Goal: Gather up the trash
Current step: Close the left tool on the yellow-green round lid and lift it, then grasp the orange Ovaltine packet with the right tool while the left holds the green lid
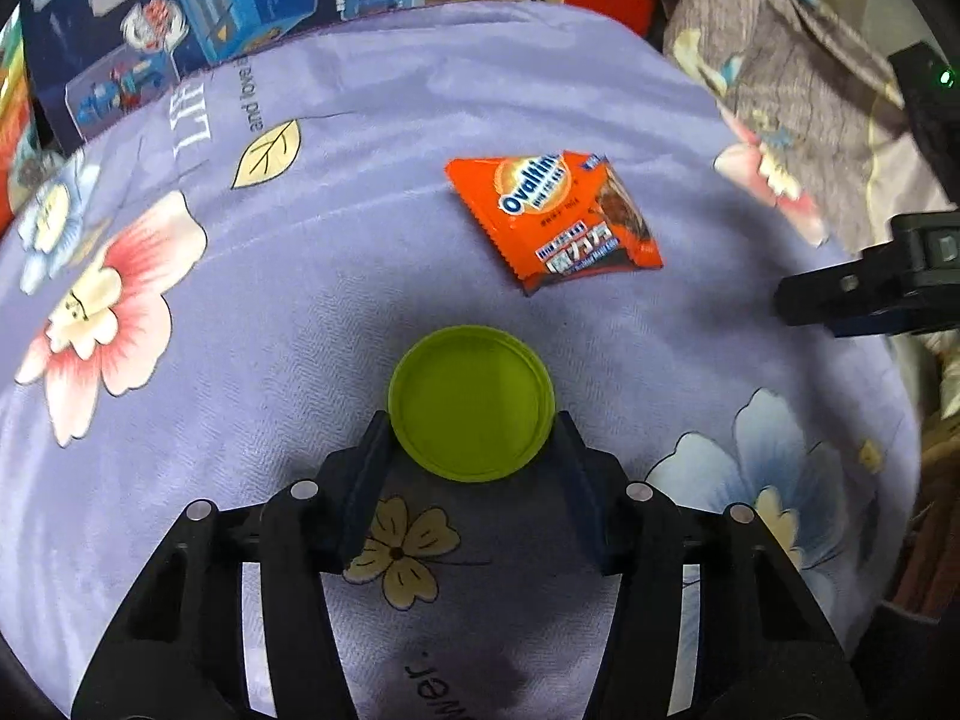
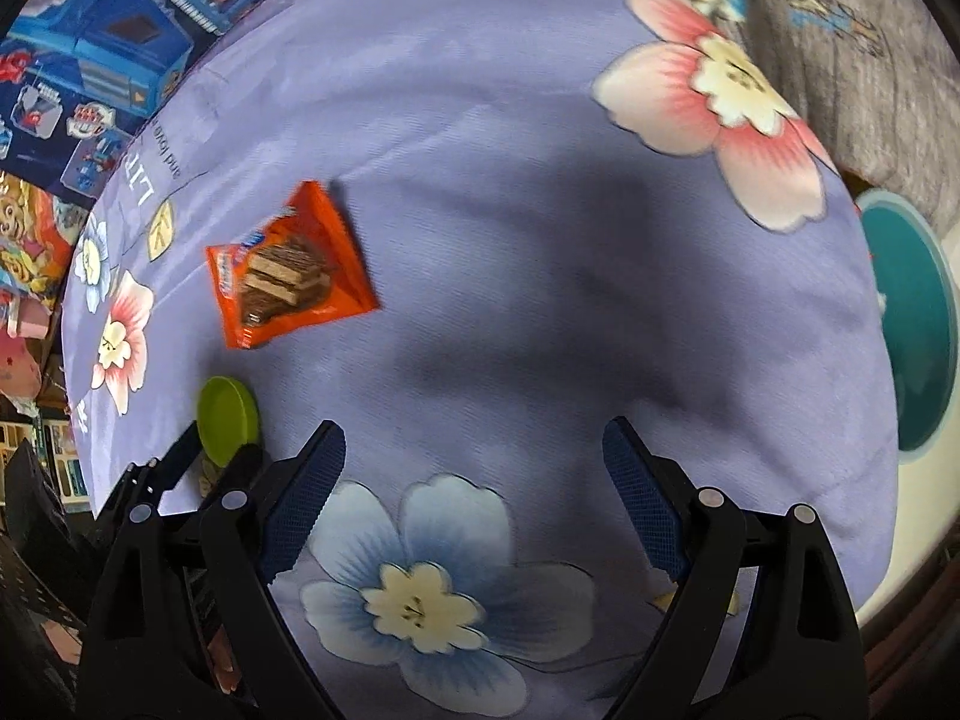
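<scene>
The left claw pinches the green lid just above the flowered bedspread. The right claw hangs wide and empty. The orange wrapper lies just beyond, likely next for pickup.

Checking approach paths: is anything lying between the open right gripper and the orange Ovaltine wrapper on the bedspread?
Nothing visible blocks it. From the right gripper, only bare purple floral bedspread lies before the Ovaltine wrapper. The green lid sits off to the side, between the left gripper's fingers.

Lilac floral bedspread, shadowed
</scene>
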Tool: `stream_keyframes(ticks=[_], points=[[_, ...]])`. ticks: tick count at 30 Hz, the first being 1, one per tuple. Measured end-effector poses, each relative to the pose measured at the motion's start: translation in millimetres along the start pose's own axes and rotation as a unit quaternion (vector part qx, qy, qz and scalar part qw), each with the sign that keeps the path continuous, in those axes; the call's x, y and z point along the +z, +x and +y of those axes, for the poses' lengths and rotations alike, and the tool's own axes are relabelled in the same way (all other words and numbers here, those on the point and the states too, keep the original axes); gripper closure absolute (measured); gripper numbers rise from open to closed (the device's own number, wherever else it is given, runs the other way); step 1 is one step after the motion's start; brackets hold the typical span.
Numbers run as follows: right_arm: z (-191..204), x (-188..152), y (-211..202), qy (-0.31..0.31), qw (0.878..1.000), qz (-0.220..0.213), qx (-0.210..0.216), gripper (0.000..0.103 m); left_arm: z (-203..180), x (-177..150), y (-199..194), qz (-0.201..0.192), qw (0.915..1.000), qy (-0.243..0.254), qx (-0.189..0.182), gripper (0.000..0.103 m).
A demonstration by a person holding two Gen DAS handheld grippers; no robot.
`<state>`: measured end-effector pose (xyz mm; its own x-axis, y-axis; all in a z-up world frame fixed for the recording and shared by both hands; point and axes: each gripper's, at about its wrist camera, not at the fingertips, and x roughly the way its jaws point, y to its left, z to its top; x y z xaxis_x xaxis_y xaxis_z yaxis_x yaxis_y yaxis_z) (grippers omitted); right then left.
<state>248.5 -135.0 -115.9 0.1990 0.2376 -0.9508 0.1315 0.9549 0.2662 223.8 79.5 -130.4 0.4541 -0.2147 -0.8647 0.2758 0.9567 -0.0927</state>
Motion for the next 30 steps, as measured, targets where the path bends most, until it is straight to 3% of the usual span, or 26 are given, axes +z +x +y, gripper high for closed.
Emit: stream_keyframes(ticks=[7, 16, 21, 23, 26, 27, 28, 30], points=[[45, 25, 11, -0.041, 0.999, -0.014, 0.021, 0.019, 40, 4, -8, -0.001, 0.9975, -0.067, -0.022, 0.048], [78, 56, 47, -0.066, 0.998, -0.007, 0.022, 0.019, 61, 1, -15, 0.000, 0.9949, -0.097, -0.026, 0.048], [83, 58, 65, -0.072, 0.997, 0.003, 0.023, 0.019, 64, -1, -15, 0.004, 0.9940, -0.106, -0.028, 0.048], [86, 56, 64, -0.089, 0.996, -0.011, 0.024, 0.019, 64, 0, -14, 0.004, 0.9936, -0.109, -0.028, 0.048], [86, 51, 58, -0.105, 0.994, -0.020, 0.028, 0.034, 63, 3, -12, 0.005, 0.9931, -0.114, -0.027, 0.048], [86, 50, 55, -0.110, 0.993, -0.023, 0.029, 0.049, 62, 3, -12, 0.006, 0.9932, -0.113, -0.027, 0.048], [85, 49, 54, -0.113, 0.993, -0.020, 0.029, 0.074, 61, 3, -11, 0.006, 0.9933, -0.112, -0.026, 0.048], [78, 47, 51, -0.100, 0.994, -0.014, 0.040, 0.076, 59, 5, -11, 0.008, 0.9937, -0.109, -0.025, 0.048]])
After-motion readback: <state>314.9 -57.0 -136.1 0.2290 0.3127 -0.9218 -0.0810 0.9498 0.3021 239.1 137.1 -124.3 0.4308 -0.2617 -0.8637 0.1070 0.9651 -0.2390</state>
